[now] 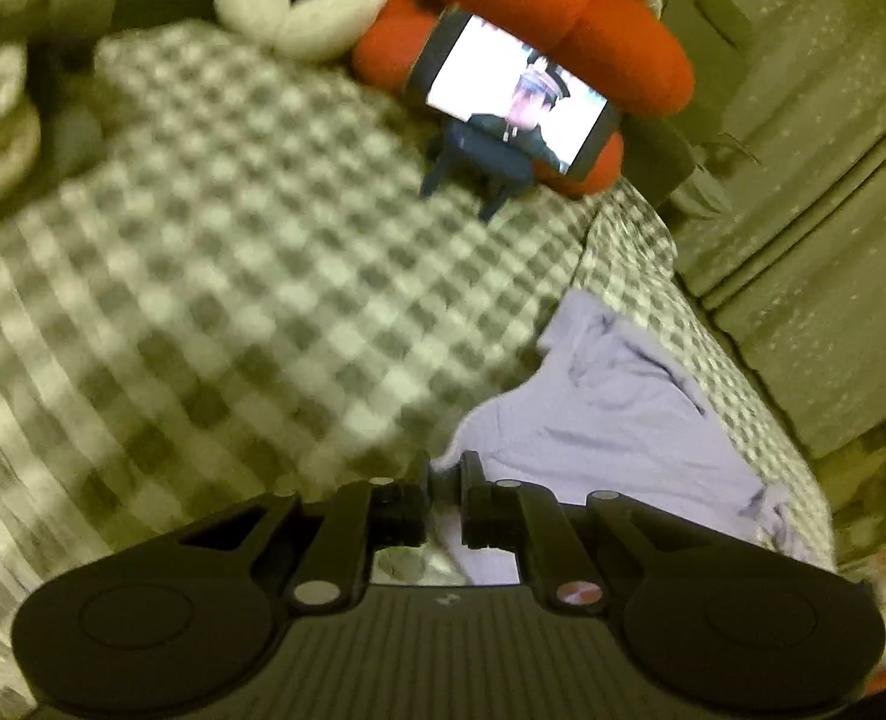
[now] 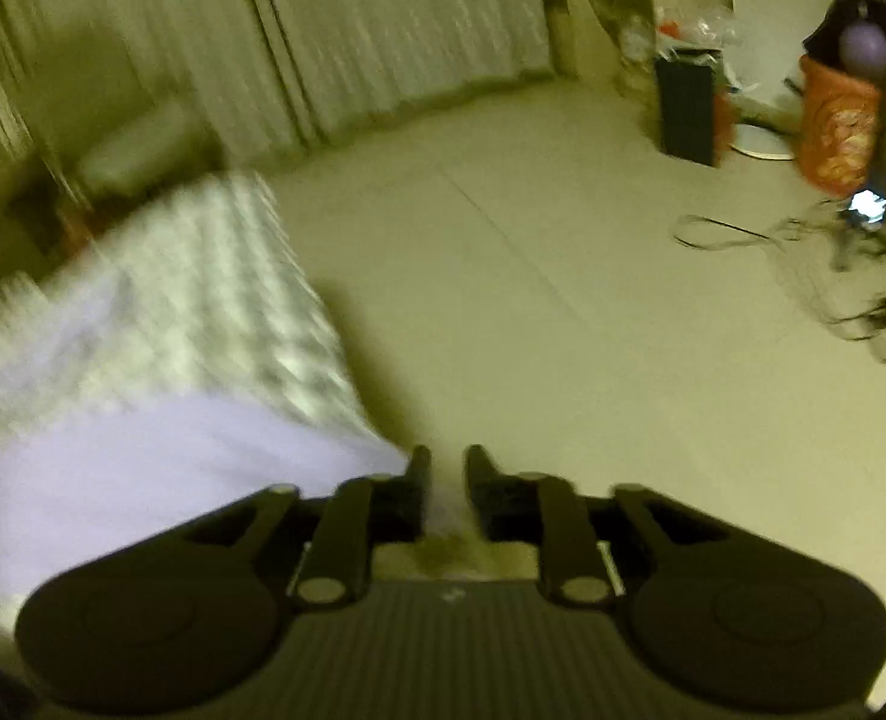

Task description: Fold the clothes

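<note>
Lavender cloth is what I am working with: a pale garment (image 1: 616, 420) is lying rumpled near the right edge of the checked bedspread (image 1: 215, 252), its near edge running right up into my left tongs (image 1: 445, 501). I am pinching that edge with the left tongs; the fingers are standing narrow with fabric showing in the gap between them. In the right wrist view the same garment (image 2: 143, 468) is stretching from the left side of the bed toward my right tongs (image 2: 447, 495), which are also narrow, and a pale strip of cloth seems to be sitting in the gap, though blur is making that grip less certain. So I am judging that I am holding one edge of the garment at two points, with the rest trailing creased on the bed. As for progress, no flat, squared fold is showing anywhere; the cloth is looking bunched with wrinkles running across it, so smoothing and folding seem to be mostly ahead, or a fold is being carried over right now, and I cannot tell which. At the far side a phone (image 1: 517, 96) on a small stand is leaning by an orange cushion (image 1: 562, 12), well apart from the garment.
</note>
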Action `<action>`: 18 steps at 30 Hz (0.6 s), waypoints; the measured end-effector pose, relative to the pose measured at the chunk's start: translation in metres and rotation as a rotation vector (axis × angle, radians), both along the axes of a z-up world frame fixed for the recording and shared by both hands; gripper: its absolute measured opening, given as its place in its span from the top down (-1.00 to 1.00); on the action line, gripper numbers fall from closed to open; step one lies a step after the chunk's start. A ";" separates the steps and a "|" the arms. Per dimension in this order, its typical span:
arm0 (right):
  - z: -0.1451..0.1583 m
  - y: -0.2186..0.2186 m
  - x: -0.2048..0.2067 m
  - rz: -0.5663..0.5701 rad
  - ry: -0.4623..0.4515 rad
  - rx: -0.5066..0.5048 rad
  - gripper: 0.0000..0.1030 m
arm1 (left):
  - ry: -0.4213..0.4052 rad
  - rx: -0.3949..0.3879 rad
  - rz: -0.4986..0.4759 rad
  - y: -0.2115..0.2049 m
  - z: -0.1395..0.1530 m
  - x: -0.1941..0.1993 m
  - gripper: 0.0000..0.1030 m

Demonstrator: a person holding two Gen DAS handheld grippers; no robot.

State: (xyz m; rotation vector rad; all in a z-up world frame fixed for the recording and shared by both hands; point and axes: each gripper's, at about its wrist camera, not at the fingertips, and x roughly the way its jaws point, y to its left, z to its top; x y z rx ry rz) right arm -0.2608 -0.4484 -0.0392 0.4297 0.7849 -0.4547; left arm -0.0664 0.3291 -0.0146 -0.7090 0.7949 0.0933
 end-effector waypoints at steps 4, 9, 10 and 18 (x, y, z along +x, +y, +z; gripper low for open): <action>0.004 -0.003 0.013 -0.034 -0.019 0.020 0.62 | -0.013 0.027 0.051 0.012 0.006 -0.003 0.35; 0.036 0.012 0.062 0.066 -0.093 0.022 0.46 | -0.082 0.041 0.047 0.012 0.024 0.016 0.11; 0.043 0.016 0.074 0.092 -0.108 0.024 0.46 | -0.090 0.046 0.032 0.008 0.026 0.025 0.08; 0.062 0.074 0.201 0.341 -0.105 0.048 0.19 | -0.083 0.092 -0.070 -0.027 0.016 0.106 -0.07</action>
